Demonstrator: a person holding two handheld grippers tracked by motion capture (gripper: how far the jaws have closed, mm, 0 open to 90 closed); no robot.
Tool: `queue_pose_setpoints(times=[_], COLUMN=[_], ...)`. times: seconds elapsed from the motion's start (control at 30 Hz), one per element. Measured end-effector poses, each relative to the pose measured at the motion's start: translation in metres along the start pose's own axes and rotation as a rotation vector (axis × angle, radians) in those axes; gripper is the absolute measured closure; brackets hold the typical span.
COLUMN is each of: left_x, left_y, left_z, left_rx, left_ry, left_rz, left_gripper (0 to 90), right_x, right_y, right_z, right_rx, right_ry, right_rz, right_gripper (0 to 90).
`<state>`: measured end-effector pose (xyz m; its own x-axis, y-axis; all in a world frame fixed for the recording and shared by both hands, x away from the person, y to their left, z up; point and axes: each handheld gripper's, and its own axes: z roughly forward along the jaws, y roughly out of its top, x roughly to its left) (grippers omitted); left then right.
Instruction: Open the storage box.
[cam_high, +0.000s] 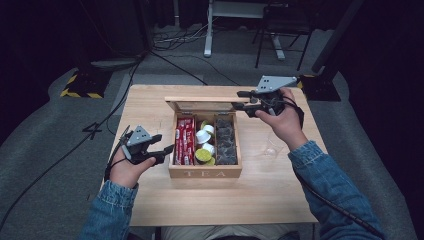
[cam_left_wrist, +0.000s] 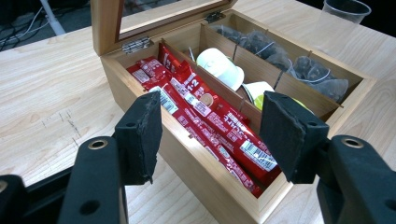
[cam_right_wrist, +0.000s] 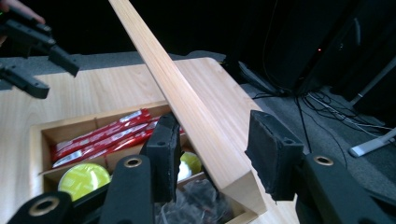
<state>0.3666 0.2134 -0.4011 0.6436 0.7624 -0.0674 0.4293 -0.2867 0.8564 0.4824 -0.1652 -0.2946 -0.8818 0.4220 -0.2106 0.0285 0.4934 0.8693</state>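
Observation:
A wooden box marked TEA (cam_high: 205, 173) stands mid-table with its glass-paned lid (cam_high: 200, 99) raised. Inside lie red sachets (cam_left_wrist: 219, 126), white and green capsules (cam_high: 205, 145) and dark tea bags (cam_left_wrist: 280, 56). My right gripper (cam_high: 237, 99) reaches in from the right at the lid's corner. In the right gripper view the lid's wooden edge (cam_right_wrist: 201, 116) runs between the jaws of that gripper (cam_right_wrist: 215, 121); one pad lies against it and a gap shows at the other. My left gripper (cam_high: 167, 152) is open beside the box's left wall (cam_left_wrist: 187, 154), its jaws (cam_left_wrist: 212, 100) holding nothing.
A clear plastic cup (cam_high: 272, 147) stands on the table right of the box, below my right hand. The light wooden table (cam_high: 150, 105) has bare room left of and in front of the box. Cables, a desk frame and a chair stand on the floor beyond.

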Motion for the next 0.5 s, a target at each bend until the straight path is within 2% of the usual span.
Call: queue_pose_setpoints(times=[0.13, 0.37, 0.5], left_x=[0.001, 0.004, 0.005], left_y=[-0.001, -0.002, -0.004], left_z=[0.002, 0.003, 0.003], left_rx=[0.005, 0.023, 0.027], left_ry=[0.001, 0.026, 0.031], left_rz=[-0.005, 0.018, 0.014], left_gripper=[39.5, 36.9, 36.1], right_x=[-0.008, -0.022, -0.033], right_y=[0.005, 0.013, 0.018], right_z=[0.002, 0.008, 0.014], right_rx=[-0.007, -0.016, -0.024], right_ry=[-0.012, -0.043, -0.06], right_rz=[0.009, 0.027, 0.054], right_gripper=[56.3, 56.3, 55.3])
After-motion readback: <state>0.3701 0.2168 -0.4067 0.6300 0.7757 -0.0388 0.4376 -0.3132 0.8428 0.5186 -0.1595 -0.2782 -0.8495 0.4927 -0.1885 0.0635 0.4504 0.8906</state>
